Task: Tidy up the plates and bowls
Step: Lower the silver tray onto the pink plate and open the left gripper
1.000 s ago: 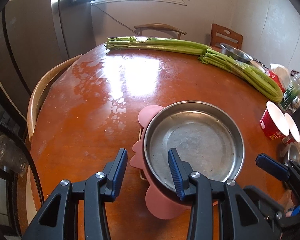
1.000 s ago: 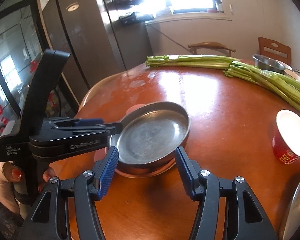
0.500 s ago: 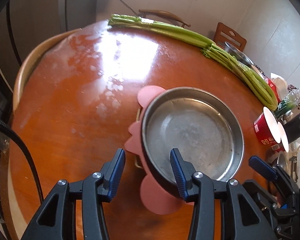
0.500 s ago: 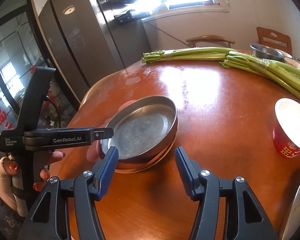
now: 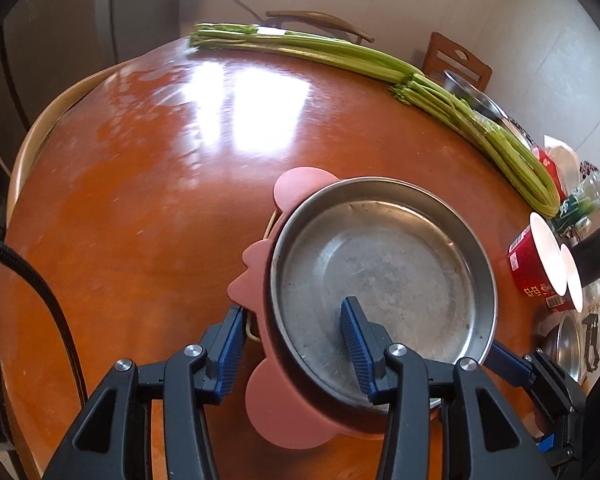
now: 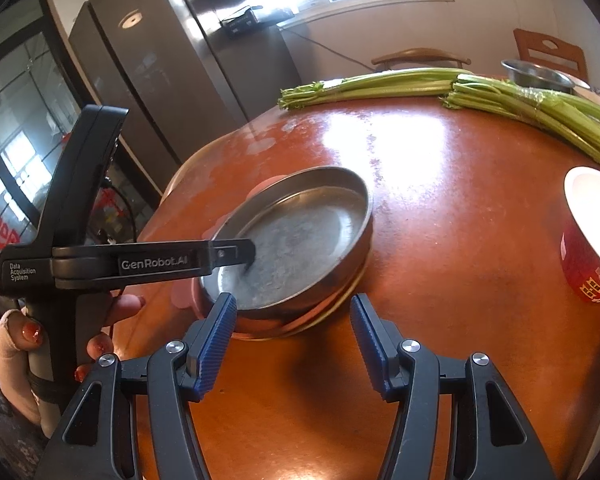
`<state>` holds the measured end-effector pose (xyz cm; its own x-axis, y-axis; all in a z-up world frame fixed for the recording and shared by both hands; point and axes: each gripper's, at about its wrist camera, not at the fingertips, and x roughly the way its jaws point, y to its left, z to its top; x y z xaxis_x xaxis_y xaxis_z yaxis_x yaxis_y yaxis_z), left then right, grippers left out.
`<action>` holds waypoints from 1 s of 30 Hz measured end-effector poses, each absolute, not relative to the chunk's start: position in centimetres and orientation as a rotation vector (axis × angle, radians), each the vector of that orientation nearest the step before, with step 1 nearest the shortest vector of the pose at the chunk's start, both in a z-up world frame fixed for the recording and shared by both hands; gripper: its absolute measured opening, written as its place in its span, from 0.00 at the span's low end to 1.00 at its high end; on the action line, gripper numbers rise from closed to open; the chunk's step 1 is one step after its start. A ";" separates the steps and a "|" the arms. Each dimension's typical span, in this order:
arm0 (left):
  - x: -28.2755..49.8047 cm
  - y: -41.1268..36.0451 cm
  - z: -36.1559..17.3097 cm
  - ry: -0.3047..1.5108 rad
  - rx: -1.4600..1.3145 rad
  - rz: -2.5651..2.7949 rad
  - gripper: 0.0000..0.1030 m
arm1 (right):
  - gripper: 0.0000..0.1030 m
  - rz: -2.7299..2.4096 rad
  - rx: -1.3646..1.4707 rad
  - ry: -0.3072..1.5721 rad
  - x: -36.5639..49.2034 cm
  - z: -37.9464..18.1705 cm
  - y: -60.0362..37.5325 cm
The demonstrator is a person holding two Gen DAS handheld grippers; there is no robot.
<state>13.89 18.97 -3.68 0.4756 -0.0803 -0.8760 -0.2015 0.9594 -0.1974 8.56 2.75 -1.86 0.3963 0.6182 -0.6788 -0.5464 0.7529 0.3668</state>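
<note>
A shallow steel pan (image 5: 384,276) sits on a pink lobed mat (image 5: 284,412) on the round wooden table (image 5: 148,200). My left gripper (image 5: 292,348) is open and straddles the pan's near rim, one finger inside and one outside over the mat. In the right wrist view the pan (image 6: 300,240) lies left of centre with the left gripper's finger (image 6: 236,252) dipping into it. My right gripper (image 6: 292,340) is open and empty, just in front of the pan.
Long celery bunches (image 5: 380,64) lie across the far side. Red paper cups (image 5: 536,264) stand at the right, one also in the right wrist view (image 6: 592,236). A steel bowl (image 6: 536,74) sits far right. Chairs ring the table; a fridge (image 6: 172,64) stands behind.
My left gripper has moved forward and lower over the pan's rim, its inner finger now deeper in the pan. My right gripper has drawn back slightly from the pan, still open.
</note>
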 end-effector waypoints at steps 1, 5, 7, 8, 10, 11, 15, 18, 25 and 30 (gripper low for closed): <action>14.1 18.7 -3.7 1.077 -0.286 0.075 0.46 | 0.59 0.732 0.094 0.899 8.7 -1.9 2.5; 15.4 17.5 -3.7 1.073 -0.262 0.074 0.46 | 0.59 0.710 0.110 0.889 9.4 -1.8 1.4; 15.9 17.0 -3.7 1.071 -0.255 0.077 0.46 | 0.59 0.699 0.118 0.885 9.7 -1.9 0.9; 16.2 16.7 -3.7 1.070 -0.247 0.081 0.46 | 0.59 0.695 0.120 0.884 9.9 -1.9 0.8; 16.6 16.3 -3.6 1.066 -0.243 0.087 0.46 | 0.59 0.685 0.120 0.882 10.2 -2.0 0.3; 16.8 16.2 -3.6 1.065 -0.242 0.089 0.46 | 0.59 0.679 0.123 0.880 10.4 -2.0 0.1; 17.5 15.4 -3.6 1.052 -0.229 0.113 0.46 | 0.59 0.668 0.135 0.872 10.9 -2.2 -0.6; 18.1 14.7 -3.7 1.045 -0.223 0.121 0.46 | 0.60 0.645 0.134 0.858 11.2 -2.3 -1.2; 18.6 13.9 -3.7 1.029 -0.200 0.147 0.47 | 0.60 0.613 0.159 0.845 11.3 -2.3 -2.4; 18.6 13.8 -3.7 1.023 -0.197 0.149 0.47 | 0.60 0.578 0.179 0.824 11.4 -2.0 -3.0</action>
